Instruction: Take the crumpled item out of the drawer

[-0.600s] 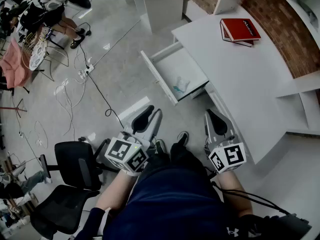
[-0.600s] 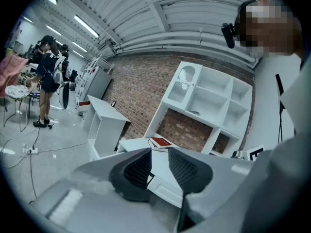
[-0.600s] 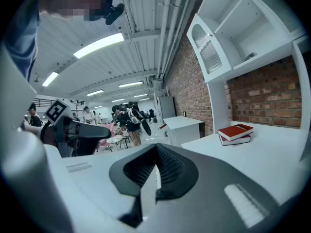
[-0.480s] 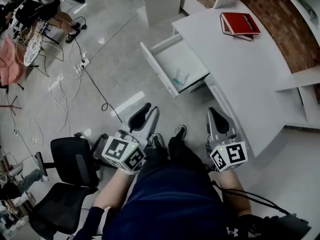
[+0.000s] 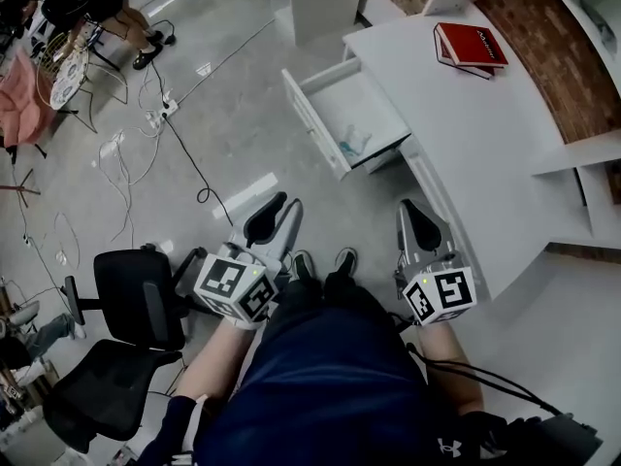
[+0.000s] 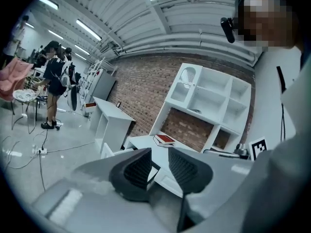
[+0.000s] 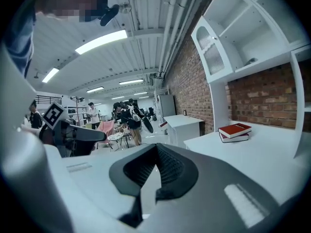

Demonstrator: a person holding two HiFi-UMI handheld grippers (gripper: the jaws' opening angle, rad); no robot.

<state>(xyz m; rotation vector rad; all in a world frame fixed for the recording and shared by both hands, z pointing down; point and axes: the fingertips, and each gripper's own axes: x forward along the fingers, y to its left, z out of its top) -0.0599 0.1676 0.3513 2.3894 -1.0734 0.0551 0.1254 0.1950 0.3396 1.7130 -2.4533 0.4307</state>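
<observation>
The white drawer [image 5: 342, 115] stands pulled out from the white desk [image 5: 475, 134]. A small pale crumpled item [image 5: 354, 146] lies inside it near the front corner. Both grippers hang low by the person's legs, well short of the drawer. My left gripper [image 5: 275, 219] points toward the drawer with a narrow gap between its pads, nothing in it. The left gripper view shows those pads [image 6: 138, 166] apart, with the desk [image 6: 146, 142] beyond. My right gripper [image 5: 419, 223] sits beside the desk edge, shut and empty; its jaws [image 7: 156, 149] meet at the tip.
Two red books [image 5: 469, 45] lie stacked on the desk's far end. A black office chair [image 5: 126, 309] stands at the left. Cables [image 5: 146, 134] trail over the grey floor. A white shelf unit [image 6: 209, 101] stands against the brick wall. A person [image 6: 56, 89] stands far off.
The head view has shifted a little, so the drawer sits slightly higher and to the right. Both grippers keep their places by the legs, with their jaws unchanged.
</observation>
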